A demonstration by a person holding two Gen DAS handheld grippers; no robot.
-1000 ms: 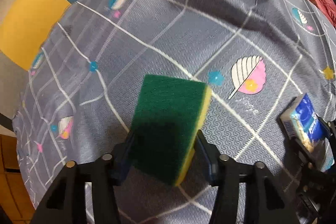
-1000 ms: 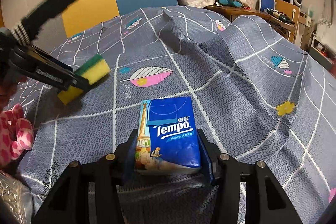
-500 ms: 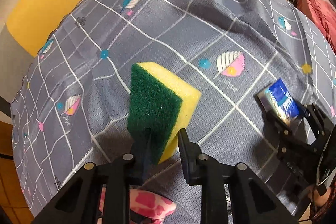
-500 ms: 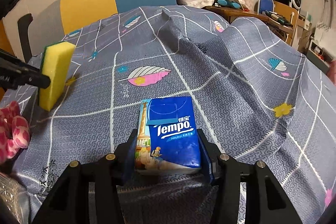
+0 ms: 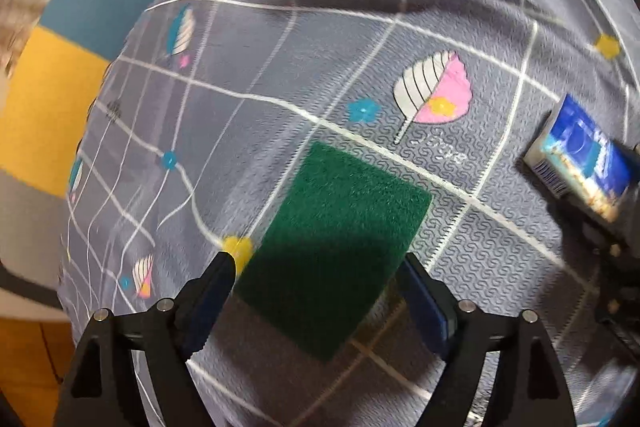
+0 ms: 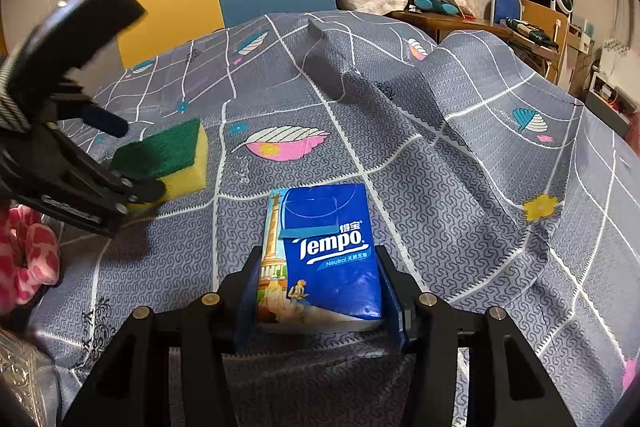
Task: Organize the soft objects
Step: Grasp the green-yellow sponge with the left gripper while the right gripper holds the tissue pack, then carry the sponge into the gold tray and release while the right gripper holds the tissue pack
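Left gripper (image 5: 316, 281) jaws spread wide, sponge (image 5: 334, 247) lying green-side-up between them on grey patterned cloth (image 5: 280, 67); right gripper (image 6: 320, 291) clamped on blue tissue pack (image 6: 324, 255), low over cloth.

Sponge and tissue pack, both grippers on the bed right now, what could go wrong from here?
1. The left gripper stands wide around the sponge, and the view is blurred; a quick pull-away could clip it and flip it.
2. The right gripper pinches only the near end of the tissue pack, which may squash or swing.
3. The bedspread is wrinkled, so things set down could tilt.
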